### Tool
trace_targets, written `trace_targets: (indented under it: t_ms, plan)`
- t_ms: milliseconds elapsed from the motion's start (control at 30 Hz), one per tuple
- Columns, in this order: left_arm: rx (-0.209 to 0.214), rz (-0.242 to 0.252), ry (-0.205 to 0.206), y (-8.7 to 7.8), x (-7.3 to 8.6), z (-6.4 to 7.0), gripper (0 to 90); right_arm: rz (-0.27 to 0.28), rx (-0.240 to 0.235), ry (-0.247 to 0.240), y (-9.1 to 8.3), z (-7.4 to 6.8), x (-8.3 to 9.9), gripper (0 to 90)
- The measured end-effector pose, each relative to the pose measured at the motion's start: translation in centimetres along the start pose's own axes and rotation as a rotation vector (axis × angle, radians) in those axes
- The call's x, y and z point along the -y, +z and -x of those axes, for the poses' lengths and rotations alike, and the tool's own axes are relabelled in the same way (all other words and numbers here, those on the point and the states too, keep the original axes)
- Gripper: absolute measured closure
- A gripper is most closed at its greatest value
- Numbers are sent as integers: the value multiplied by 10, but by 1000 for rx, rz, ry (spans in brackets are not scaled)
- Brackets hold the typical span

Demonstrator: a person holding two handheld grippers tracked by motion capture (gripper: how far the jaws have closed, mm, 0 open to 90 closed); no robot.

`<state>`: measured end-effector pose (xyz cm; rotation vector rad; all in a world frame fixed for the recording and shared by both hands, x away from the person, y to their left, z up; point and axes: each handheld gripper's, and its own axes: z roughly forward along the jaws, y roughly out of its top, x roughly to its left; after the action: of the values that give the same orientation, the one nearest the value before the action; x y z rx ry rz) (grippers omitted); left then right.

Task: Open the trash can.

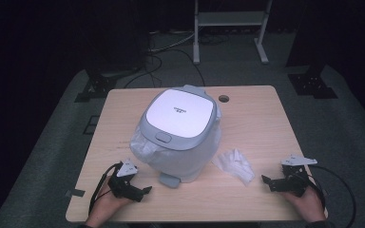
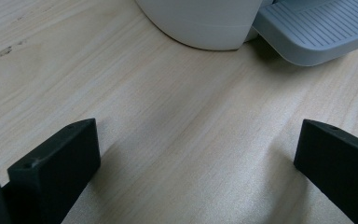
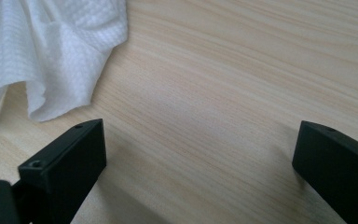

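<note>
A white and grey rice cooker (image 1: 179, 133) with its lid down stands in the middle of the wooden table (image 1: 261, 118). Its white base (image 2: 205, 23) and a grey ribbed foot piece (image 2: 312, 32) lie just ahead of my left gripper (image 2: 196, 163), which is open and empty over bare wood. In the high view that left gripper (image 1: 140, 192) rests at the front left, close to the cooker. A crumpled white paper towel (image 1: 235, 164) lies right of the cooker. My right gripper (image 1: 268, 182) sits open at the front right, with the towel (image 3: 51, 51) just beyond its left jaw.
A round cable hole (image 1: 224, 99) sits near the table's far edge. Behind the table are a white metal stand (image 1: 230, 28), dark stand bases (image 1: 313, 83) and cables (image 1: 171, 52) on grey carpet. Bare wood lies at the table's far right and far left.
</note>
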<state>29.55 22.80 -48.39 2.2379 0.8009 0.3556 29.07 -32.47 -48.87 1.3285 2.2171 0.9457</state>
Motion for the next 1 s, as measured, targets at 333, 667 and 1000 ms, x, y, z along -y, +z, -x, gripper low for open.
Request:
trace_targets:
  t_ms: [333, 667, 1000]
  plan:
    - [0, 0, 0, 0, 0, 0, 0, 0, -1, -1, 0, 0, 0, 14]
    - [-7, 1, -8, -1, 1, 1, 0, 1, -1, -1, 0, 0, 0, 18]
    - [-11, -2, -8, -3, 2, 4, 0, 11, -16, -15, -2, -1, 2, 55]
